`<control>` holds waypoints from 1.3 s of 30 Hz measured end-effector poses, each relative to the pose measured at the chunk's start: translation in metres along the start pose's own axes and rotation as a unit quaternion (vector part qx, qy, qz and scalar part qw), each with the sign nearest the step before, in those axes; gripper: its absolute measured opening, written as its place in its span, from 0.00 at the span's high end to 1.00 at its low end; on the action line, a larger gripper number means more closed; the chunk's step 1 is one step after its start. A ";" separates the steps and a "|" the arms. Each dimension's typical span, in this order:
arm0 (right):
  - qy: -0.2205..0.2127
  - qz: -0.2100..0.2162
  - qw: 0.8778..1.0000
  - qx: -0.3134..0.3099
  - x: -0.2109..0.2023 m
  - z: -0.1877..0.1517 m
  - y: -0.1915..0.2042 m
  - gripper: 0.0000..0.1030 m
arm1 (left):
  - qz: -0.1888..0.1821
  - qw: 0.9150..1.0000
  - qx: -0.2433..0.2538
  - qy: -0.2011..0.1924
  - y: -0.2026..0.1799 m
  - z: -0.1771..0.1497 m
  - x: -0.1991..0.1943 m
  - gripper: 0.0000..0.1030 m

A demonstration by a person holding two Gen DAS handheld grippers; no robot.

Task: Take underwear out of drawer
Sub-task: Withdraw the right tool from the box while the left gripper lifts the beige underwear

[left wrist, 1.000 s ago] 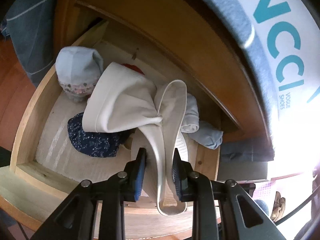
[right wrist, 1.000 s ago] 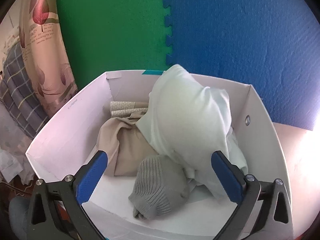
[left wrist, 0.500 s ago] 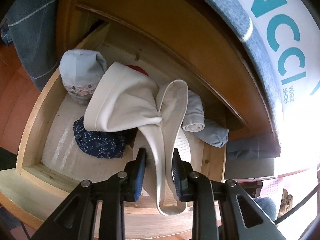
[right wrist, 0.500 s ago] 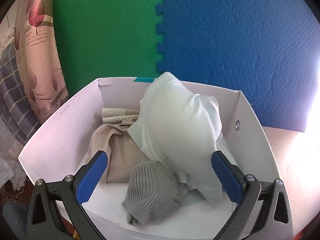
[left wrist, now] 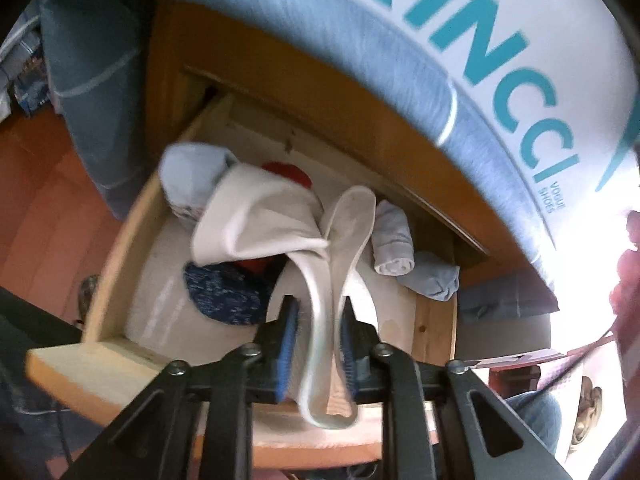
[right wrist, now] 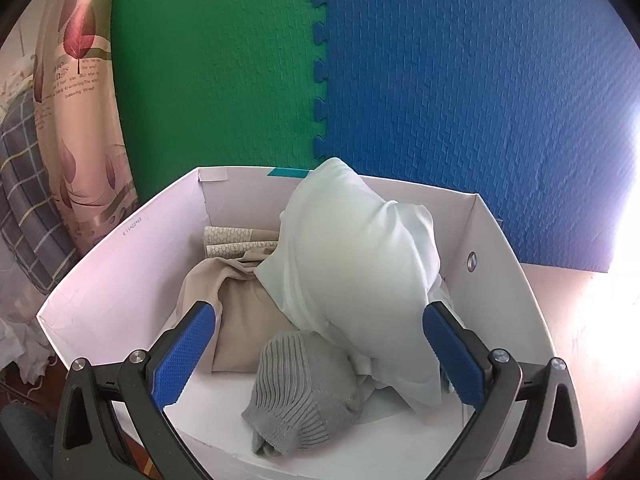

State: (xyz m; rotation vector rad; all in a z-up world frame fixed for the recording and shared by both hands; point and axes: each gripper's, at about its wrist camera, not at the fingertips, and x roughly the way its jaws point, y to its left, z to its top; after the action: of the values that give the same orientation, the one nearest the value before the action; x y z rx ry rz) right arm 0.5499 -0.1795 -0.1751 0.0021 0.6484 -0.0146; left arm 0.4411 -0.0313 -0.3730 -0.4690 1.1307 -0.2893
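- Over the last second the left gripper (left wrist: 318, 330) rises and pulls back from the open pale-wood drawer (left wrist: 120, 280); the drawer now shows further off and the view is motion-blurred, so the lift-out looks well under way
- Its blue-padded jaws stay nearly closed on the waistband loop of the cream-white cotton underwear (left wrist: 260, 220), whose body hangs bunched above the drawer, over the navy speckled garment (left wrist: 224, 292) and a red one (left wrist: 288, 172)
- The right gripper (right wrist: 320, 352) stays wide open and empty over the white cardboard box (right wrist: 120, 264) of folded clothes; little changes there
- The underwear looks soft and limp, with a firmer elastic band
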 end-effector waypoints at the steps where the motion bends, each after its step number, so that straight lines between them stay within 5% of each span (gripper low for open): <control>1: -0.003 -0.001 1.000 0.000 0.000 0.000 0.000 0.00 | 0.001 1.000 0.001 -0.002 0.002 0.000 -0.004 0.95; 6: -0.011 -0.004 1.000 0.005 -0.001 0.000 -0.001 0.00 | 0.031 1.000 0.001 0.006 0.014 -0.001 0.001 0.96; 9: 0.014 0.028 0.999 0.018 0.000 0.002 -0.006 0.00 | 0.009 0.999 -0.026 0.045 0.025 0.000 0.014 0.96; 11: 0.009 0.021 0.999 0.036 -0.007 -0.001 -0.017 0.00 | -0.016 0.997 -0.070 0.034 0.038 0.001 0.012 0.93; 13: -0.012 0.019 0.999 0.042 -0.019 -0.001 -0.029 0.00 | -0.014 0.997 -0.072 0.038 0.040 0.005 0.014 0.85; 16: 0.000 0.030 0.999 0.028 -0.023 0.000 -0.039 0.00 | 0.010 0.996 -0.057 0.073 0.032 0.011 0.024 0.59; 18: 0.000 0.033 0.999 0.015 -0.029 0.001 -0.043 0.00 | 0.009 0.994 -0.036 0.103 0.021 0.014 0.034 0.26; 24: -0.038 0.081 0.996 0.002 -0.067 0.007 -0.045 0.00 | 0.061 0.980 -0.014 0.190 0.008 0.010 0.075 0.17; 30: -0.067 0.132 0.989 -0.001 -0.102 -0.006 -0.044 0.00 | 0.016 0.974 -0.039 0.224 0.001 0.009 0.114 0.17; 32: -0.078 0.114 0.990 0.000 -0.110 -0.017 -0.053 0.00 | 0.005 0.971 -0.043 0.234 -0.004 0.009 0.120 0.17; 34: -0.083 0.079 0.993 -0.003 -0.115 -0.032 -0.067 0.00 | 0.025 0.973 -0.057 0.224 -0.004 0.010 0.118 0.32; 36: -0.084 0.040 0.996 -0.003 -0.117 -0.045 -0.082 0.00 | 0.027 0.971 -0.057 0.230 -0.005 0.008 0.121 0.57; 39: -0.066 -0.025 0.997 0.012 -0.112 -0.066 -0.114 0.00 | 0.033 0.974 -0.057 0.218 0.000 0.005 0.119 0.69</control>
State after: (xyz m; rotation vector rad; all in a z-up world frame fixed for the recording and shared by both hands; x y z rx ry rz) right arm 0.4188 -0.2918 -0.1595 0.0080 0.5158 -0.0709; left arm 0.4939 -0.0834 -0.4658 -0.4809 1.5965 -0.2768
